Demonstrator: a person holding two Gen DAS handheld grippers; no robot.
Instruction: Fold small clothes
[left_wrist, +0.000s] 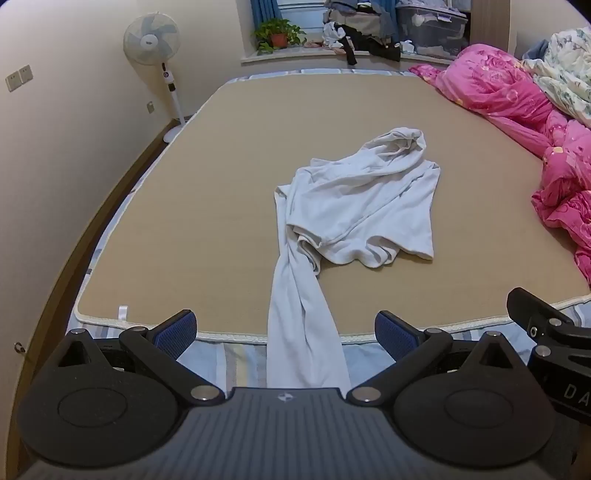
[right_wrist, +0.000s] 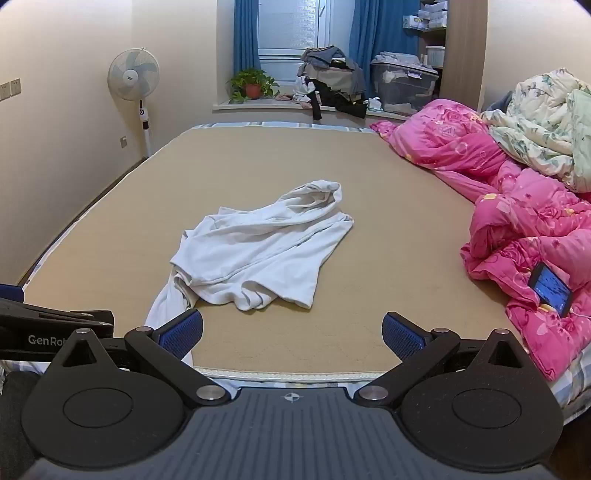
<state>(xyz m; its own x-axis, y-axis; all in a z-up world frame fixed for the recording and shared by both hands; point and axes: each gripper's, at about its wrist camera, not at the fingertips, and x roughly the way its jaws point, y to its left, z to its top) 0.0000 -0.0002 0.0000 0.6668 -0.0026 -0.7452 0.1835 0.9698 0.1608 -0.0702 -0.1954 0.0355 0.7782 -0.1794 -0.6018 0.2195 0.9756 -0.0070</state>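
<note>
You are holding left claw (left_wrist: 285, 334) and right claw (right_wrist: 292, 336) wide open, gripping nothing; white garment (left_wrist: 354, 206) ahead lying bunched, sleeve trailing between left claw fingers, risking pinching several layers

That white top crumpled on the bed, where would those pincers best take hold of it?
Probably the long sleeve of the white top: it trails toward the near mat edge, right ahead of the open left gripper, which could come straight from the near side. The open right gripper could pinch the bunched near hem.
</note>
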